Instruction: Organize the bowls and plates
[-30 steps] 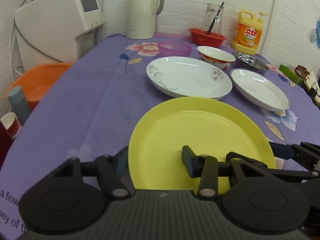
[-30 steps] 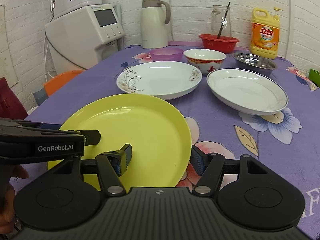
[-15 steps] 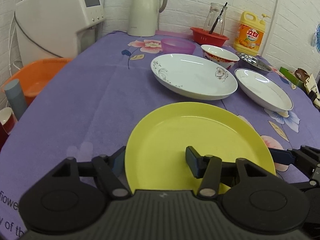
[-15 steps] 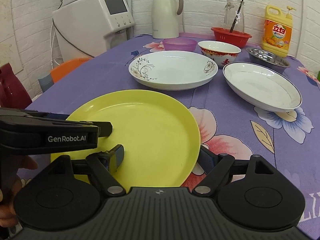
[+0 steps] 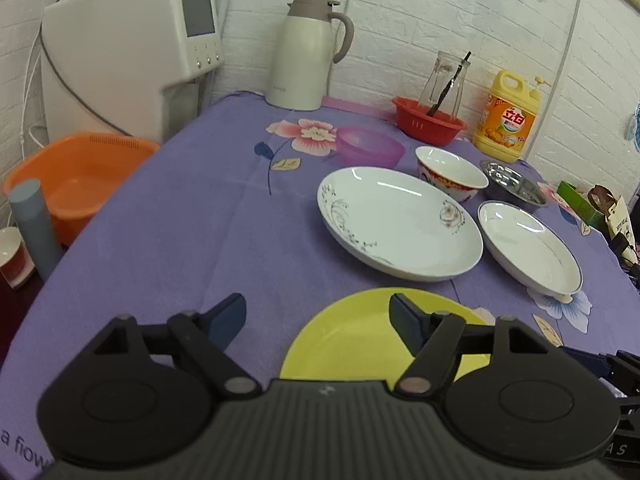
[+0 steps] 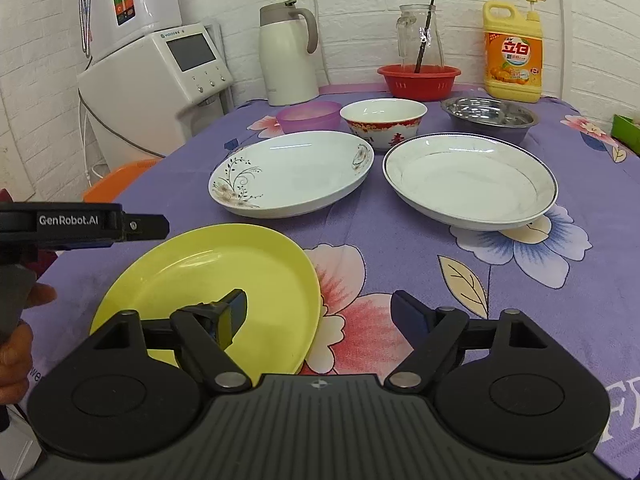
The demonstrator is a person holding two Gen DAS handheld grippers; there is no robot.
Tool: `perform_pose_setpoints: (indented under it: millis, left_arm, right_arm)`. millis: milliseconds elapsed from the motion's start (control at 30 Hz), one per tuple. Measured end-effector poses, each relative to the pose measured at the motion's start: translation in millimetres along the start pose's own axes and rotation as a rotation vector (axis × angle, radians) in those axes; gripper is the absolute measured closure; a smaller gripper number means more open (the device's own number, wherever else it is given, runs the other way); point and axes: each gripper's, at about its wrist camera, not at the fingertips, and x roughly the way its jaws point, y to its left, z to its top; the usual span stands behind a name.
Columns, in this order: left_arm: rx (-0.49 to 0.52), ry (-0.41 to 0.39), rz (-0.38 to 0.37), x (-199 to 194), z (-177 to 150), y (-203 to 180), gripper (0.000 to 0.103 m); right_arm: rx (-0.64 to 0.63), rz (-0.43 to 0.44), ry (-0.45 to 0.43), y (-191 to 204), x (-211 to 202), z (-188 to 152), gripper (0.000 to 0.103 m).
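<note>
A yellow plate lies flat on the purple flowered tablecloth at the near edge. My left gripper hangs above its left part with jaws opening; one finger is over the cloth, the other over the plate, and neither pad touches it. In the right wrist view the left gripper shows beside the yellow plate, with a hand at the picture's left edge. My right gripper is open and straddles the plate's right rim without pressing on it. Further back sit a white floral plate and a blue-rimmed white plate.
Behind the plates stand a red-and-white bowl, a purple bowl and a steel bowl. A red basket, a thermos jug and a detergent bottle line the wall. An orange basin sits off the table's left side.
The left gripper's jaws have spread wide and let go of the yellow plate's left rim. It has drawn back and risen. The right gripper's jaws have widened a little.
</note>
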Motion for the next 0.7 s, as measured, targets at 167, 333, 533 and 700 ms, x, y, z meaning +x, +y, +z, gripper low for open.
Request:
perform_pose_setpoints:
  millis: [167,333,533,700]
  left_arm:
    - [0.018,-0.113,0.021,-6,66,15,0.03]
    - [-0.041,-0.196,0.016,-12,109,29,0.029]
    - [-0.027,-0.039,-0.005,38,72,31,0.029]
    - [-0.095,0.047,-0.014,77,67,49,0.029]
  right_arm:
    - [-0.032,0.03,-0.043,-7,6,33,0.0]
    - [-0.051,0.036,-0.093,-17,35,74,0.0]
    - [-0.015,0.102,-0.019,-29,92,101,0.0]
    - [-0.075,0.103,0.026,-25,130,121,0.0]
